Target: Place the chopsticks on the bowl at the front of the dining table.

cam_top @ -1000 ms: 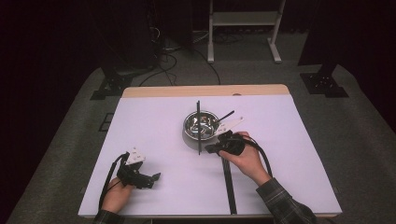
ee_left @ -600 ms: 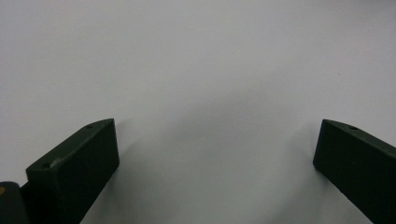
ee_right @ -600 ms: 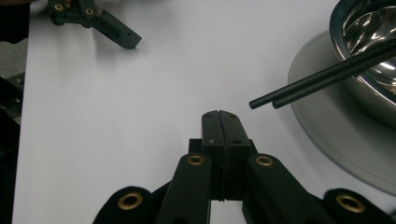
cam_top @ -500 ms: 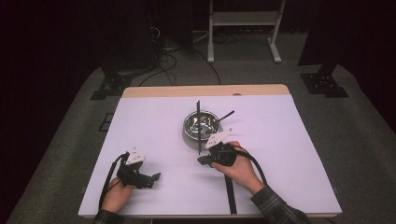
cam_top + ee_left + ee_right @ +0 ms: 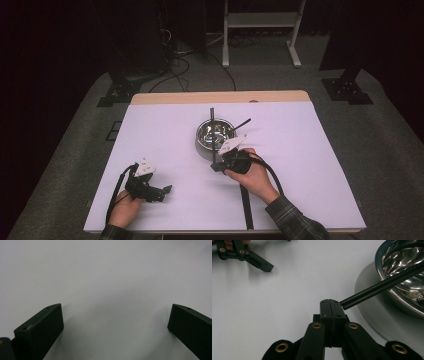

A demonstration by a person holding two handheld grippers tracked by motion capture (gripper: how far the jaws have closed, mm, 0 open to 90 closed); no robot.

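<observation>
Since the earlier frame, my right gripper [image 5: 216,168] has drawn back from the steel bowl [image 5: 215,133] toward the near table edge; my left gripper [image 5: 165,191] has stayed put. Right jaws are clenched together with nothing between them; a thin black rod [image 5: 384,285] passes just beside their tips, leaning into the bowl. Left jaws stand released, wide apart over the bare white table [image 5: 320,165], well apart from the bowl.

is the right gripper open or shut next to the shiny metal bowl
Shut: in the right gripper view the right gripper has its black jaws pressed flat together, nothing visible between them, beside the shiny metal bowl.
</observation>
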